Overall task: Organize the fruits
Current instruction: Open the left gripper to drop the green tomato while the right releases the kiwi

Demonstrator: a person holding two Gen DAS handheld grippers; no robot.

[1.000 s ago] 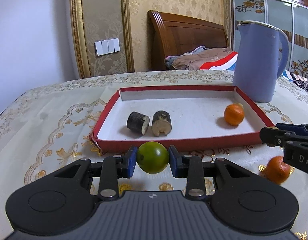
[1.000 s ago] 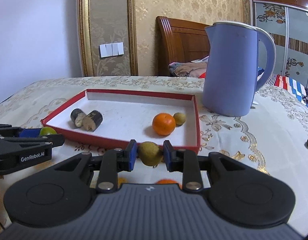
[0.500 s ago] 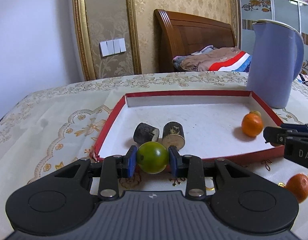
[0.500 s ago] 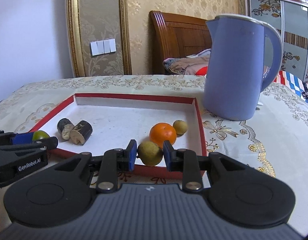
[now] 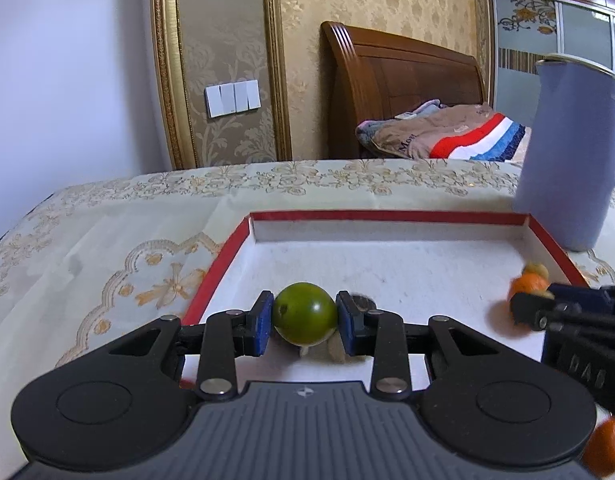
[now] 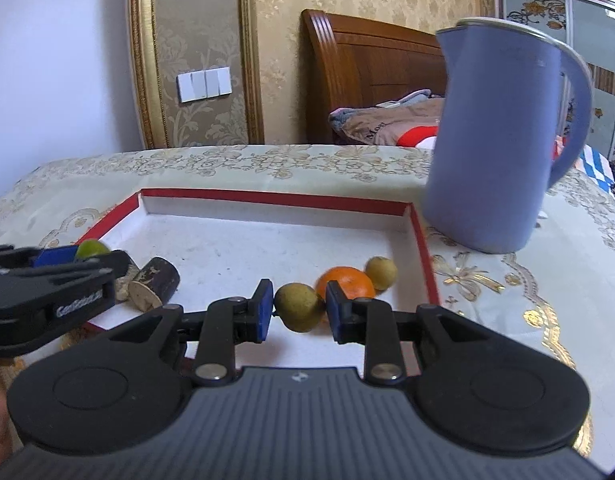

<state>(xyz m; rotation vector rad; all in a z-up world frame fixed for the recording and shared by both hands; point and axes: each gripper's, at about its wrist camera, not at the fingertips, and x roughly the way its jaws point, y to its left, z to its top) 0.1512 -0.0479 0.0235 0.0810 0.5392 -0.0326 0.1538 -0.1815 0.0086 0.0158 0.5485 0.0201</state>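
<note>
A red-rimmed white tray (image 5: 387,216) (image 6: 275,199) lies on the table. My left gripper (image 5: 304,322) is shut on a green lime (image 5: 305,312) over the tray's near left part. My right gripper (image 6: 299,308) is shut on a yellow-green fruit (image 6: 299,306) over the tray's near right part. In the tray lie an orange (image 6: 347,280), a small yellow-green fruit (image 6: 381,272) beside it, and two dark cut cylinders (image 6: 155,280), mostly hidden behind the lime in the left wrist view. The left gripper with its lime (image 6: 90,248) shows at the left of the right wrist view.
A tall blue kettle (image 6: 495,140) (image 5: 567,152) stands just right of the tray's far corner. Another orange (image 5: 605,446) lies on the patterned tablecloth (image 5: 107,240), outside the tray at the near right. A bed with folded clothes is behind the table.
Both grippers have moved forward with their fruits, from in front of the tray's near rim to over the tray. Both stay shut.
</note>
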